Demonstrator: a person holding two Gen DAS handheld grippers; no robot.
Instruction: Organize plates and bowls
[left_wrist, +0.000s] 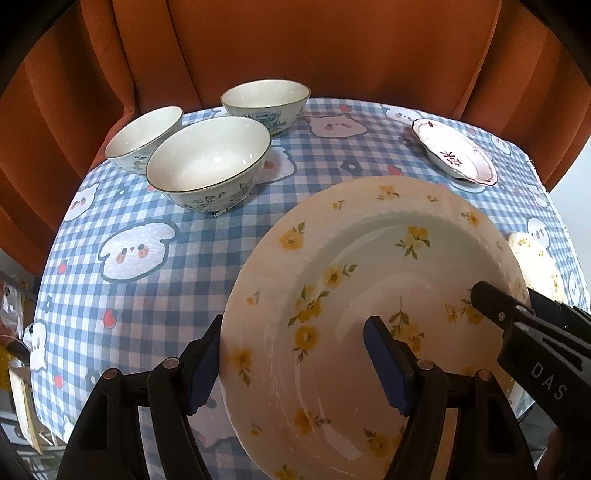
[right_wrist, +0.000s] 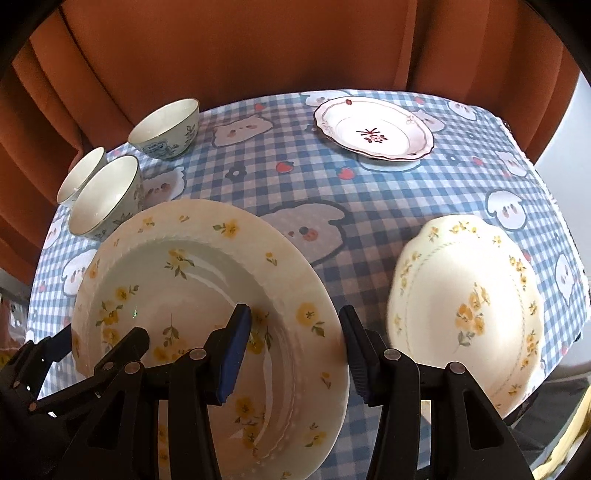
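Both hand-held grippers are straddling the yellow-flowered plate (right_wrist: 207, 295) over the worktop (right_wrist: 332, 177): left hand-held gripper (left_wrist: 291, 365) at nine o'clock, right hand-held gripper (right_wrist: 295, 350) at three. I judge keeping it level matters most.

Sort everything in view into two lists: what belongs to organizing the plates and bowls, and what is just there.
Job:
- large yellow-flower plate, held by left gripper and right gripper
- scalloped yellow-flower plate
- pink plate
- three bowls

Just there:
- checked tablecloth
- orange curtain

three bowls (left_wrist: 208, 166), three plates (right_wrist: 207, 325)
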